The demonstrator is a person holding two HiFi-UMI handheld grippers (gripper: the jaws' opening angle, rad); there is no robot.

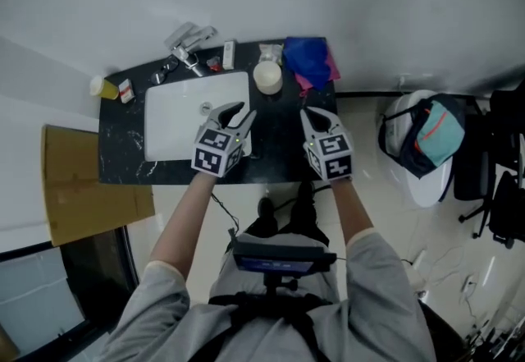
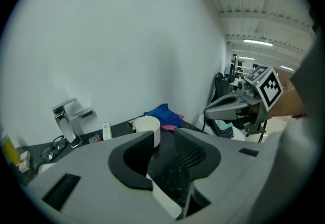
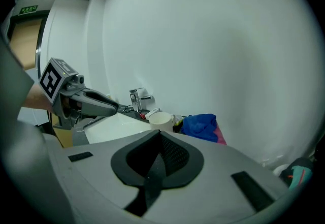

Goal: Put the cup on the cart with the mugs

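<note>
One cup (image 1: 267, 77) stands upright on the dark worktop (image 1: 279, 147), at the back, just right of the single white sink (image 1: 184, 114) and near the blue cloth (image 1: 308, 55). Nothing holds it. The blue cloth lies bunched on top of a pink cloth (image 1: 302, 83), so that makes two cloths.

There are two grippers, one in each of the person's hands, both hovering over the front part of the worktop and pointing toward the wall. The left gripper (image 1: 236, 112) is above the sink's right edge. Its jaws stand a little apart with nothing between them — only bare worktop shows through the gap, with the cup well beyond. The right gripper (image 1: 318, 116) hangs over the dark surface to the right, short of the cup, and its jaws are pressed together on nothing.

Along the back edge I count one faucet (image 1: 190, 44), one pair of glasses (image 1: 164, 73), one small white box (image 1: 229, 53) and, at the far left corner, one yellow bottle (image 1: 102, 87).

Off the worktop there is one flat piece of cardboard (image 1: 86, 184) to the left and one dark bag (image 1: 431, 135) to the right.
</note>
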